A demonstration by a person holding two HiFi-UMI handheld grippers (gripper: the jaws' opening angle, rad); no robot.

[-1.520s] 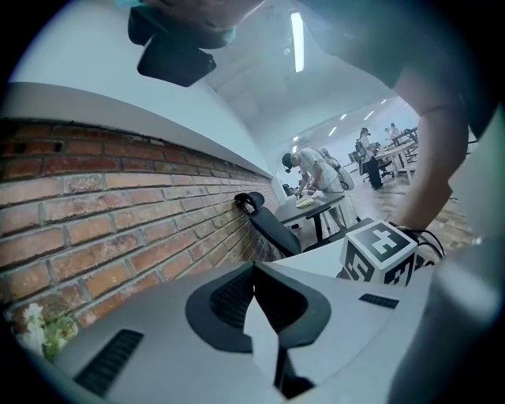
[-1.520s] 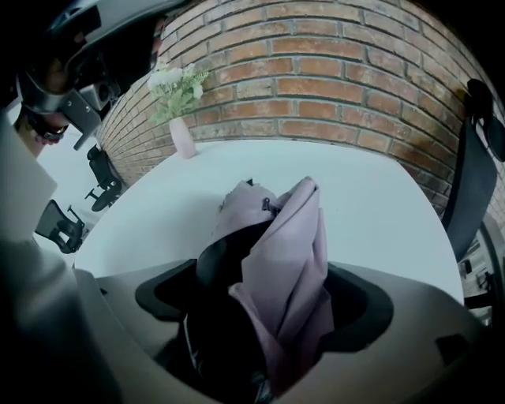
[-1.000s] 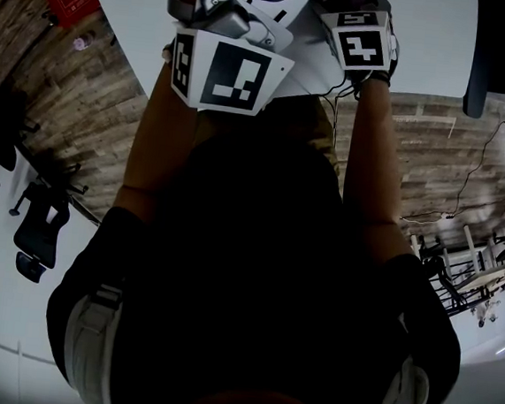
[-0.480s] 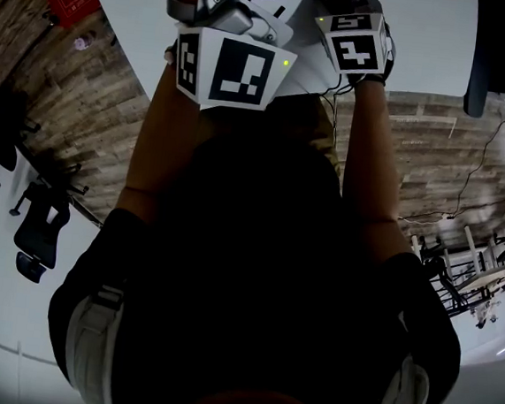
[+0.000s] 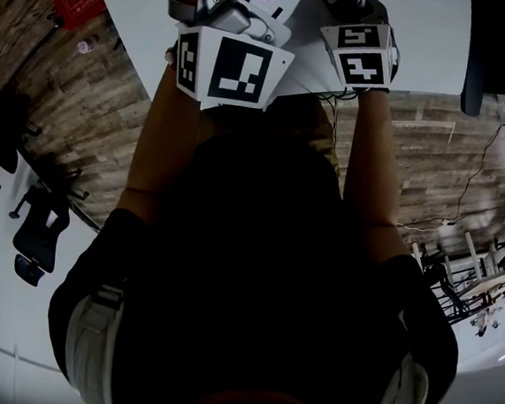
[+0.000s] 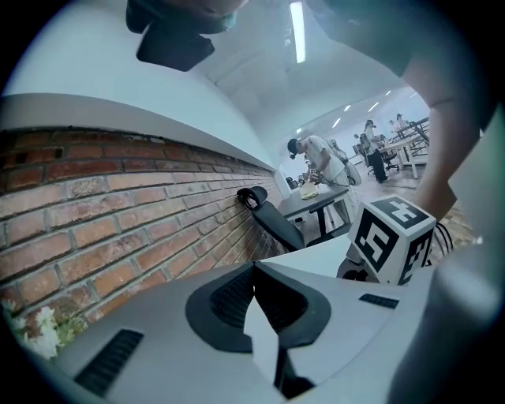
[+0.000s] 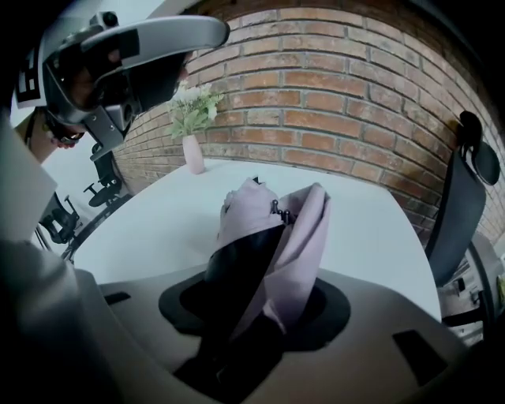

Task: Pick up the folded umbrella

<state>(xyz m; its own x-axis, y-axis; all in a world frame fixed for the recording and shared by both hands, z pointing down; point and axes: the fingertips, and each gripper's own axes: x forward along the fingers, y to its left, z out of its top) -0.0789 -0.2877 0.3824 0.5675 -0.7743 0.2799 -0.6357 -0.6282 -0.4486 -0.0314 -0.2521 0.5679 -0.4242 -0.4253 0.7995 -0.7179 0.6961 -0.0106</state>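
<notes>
Head view: white table, chair at its right edge.

Left gripper view: left gripper, jaws together, empty; brick wall behind the table.

Right gripper view: right gripper, jaws just closing in, clamps the folded umbrella over the table; vase holding flowers at table's far edge.

Both arms stretch forward: left forearm, right forearm bare. Left gripper near level, jaws together, nothing between. Right gripper angled downward, jaws just closing, clamped on folded umbrella.
</notes>
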